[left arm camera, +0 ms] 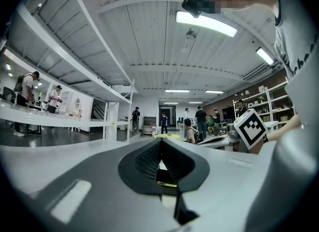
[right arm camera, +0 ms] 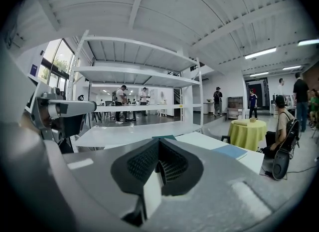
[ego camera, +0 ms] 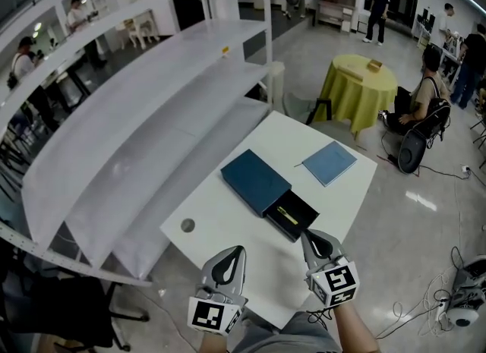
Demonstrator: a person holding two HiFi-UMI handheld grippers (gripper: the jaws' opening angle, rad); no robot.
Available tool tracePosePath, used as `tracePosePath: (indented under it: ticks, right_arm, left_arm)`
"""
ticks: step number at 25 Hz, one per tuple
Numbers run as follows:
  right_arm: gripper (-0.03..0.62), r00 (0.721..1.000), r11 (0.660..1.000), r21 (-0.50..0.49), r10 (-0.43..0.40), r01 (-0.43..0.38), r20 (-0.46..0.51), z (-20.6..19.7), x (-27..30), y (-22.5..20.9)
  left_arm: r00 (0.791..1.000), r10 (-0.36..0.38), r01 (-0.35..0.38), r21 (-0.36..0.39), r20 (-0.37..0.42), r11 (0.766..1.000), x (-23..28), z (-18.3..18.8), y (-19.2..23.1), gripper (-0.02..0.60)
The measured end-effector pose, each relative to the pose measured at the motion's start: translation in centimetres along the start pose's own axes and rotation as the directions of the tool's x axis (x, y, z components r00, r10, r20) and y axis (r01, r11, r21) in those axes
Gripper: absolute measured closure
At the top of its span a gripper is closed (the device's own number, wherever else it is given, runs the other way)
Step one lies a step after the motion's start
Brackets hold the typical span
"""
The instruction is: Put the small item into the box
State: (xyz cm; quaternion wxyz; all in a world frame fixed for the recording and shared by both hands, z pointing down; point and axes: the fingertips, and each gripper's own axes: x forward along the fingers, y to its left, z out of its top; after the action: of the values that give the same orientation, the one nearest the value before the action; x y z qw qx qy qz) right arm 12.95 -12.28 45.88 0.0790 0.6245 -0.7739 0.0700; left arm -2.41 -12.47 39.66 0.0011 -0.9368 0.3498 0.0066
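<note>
**Right claw** (ego camera: 306,235): jaws pressed together, nothing between them. It hangs over the near edge of the white table (ego camera: 228,231).

**Left claw** (ego camera: 239,250): jaws likewise closed on nothing. It sits beside the right claw, on its left, over the same table edge.

**Small item** (ego camera: 286,215): slender and gold-coloured. It lies just ahead of the right claw's tips and ahead and to the right of the left claw. No jaw holds it.

**Box** (ego camera: 255,180): a dark blue flat sleeve on the table, further ahead of both claws. Its black drawer (ego camera: 301,223) is slid out toward the right claw. The drawer's near end is just beside that claw's tips; contact cannot be judged.
- Contents: the small item, lying lengthwise in the drawer.
- Nothing else can be made out inside.

**Blue flat sheet** (ego camera: 329,162): lies on the table well beyond the right claw, apart from the box.

**Round hole** (ego camera: 187,225): in the tabletop, ahead and left of the left claw.
</note>
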Motion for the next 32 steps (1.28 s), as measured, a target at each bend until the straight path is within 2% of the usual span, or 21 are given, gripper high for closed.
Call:
tracePosePath:
  ticks: [18, 32]
  right_arm:
    - [0.592, 0.986, 0.994, -0.056, -0.081, 0.090, 0.146, 3.5, -5.3, 1.6]
    - [0.592, 0.968, 0.991, -0.074, -0.092, 0.112, 0.232, 5.4, -7.8, 3.2]
  left_arm:
    - [0.999, -0.043, 0.043, 0.004, 0.031, 0.999, -0.7, 0.8, -0.8, 0.567]
    - [0.997, -0.062, 0.062, 0.003, 0.047, 0.998, -1.4, 1.2, -1.2, 0.566]
